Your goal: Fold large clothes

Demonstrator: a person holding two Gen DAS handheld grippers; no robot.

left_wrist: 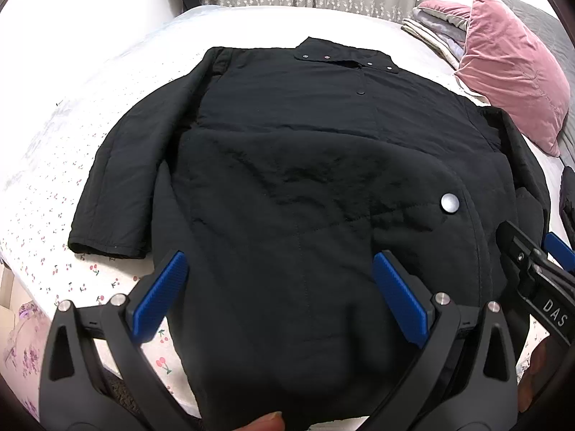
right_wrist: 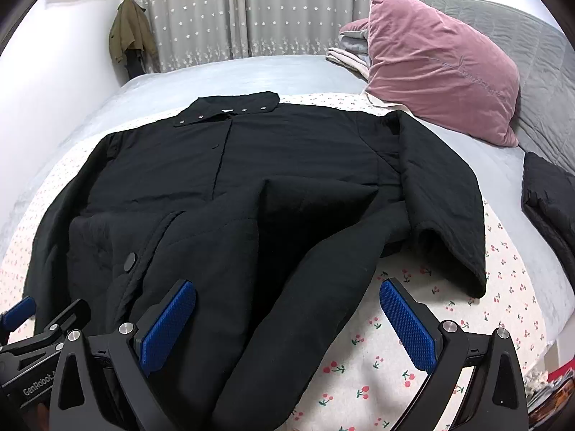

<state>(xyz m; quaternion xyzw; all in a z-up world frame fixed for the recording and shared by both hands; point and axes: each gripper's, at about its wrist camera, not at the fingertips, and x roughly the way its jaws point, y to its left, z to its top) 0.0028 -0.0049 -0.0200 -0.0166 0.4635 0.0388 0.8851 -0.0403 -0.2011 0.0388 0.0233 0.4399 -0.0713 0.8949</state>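
Observation:
A large black coat (left_wrist: 305, 165) lies front up on the bed, collar at the far end, both sleeves out to the sides. Its lower part is folded up over the body, with a round snap button (left_wrist: 450, 202) showing. My left gripper (left_wrist: 280, 262) hovers open over the near hem, blue pads wide apart, nothing pinched. In the right wrist view the same coat (right_wrist: 251, 186) spreads ahead, and my right gripper (right_wrist: 287, 291) stands open above the near right hem edge, its right pad over the sheet. The other gripper's body (left_wrist: 532, 273) shows at the left wrist view's right edge.
The bed carries a cherry-print sheet (right_wrist: 413, 341). A pink pillow (right_wrist: 442, 64) and folded blankets (left_wrist: 435, 25) sit at the head end, right of the collar. Another dark garment (right_wrist: 550, 201) lies at the far right. Grey star curtains (right_wrist: 233, 10) and a hanging olive jacket (right_wrist: 129, 32) are behind.

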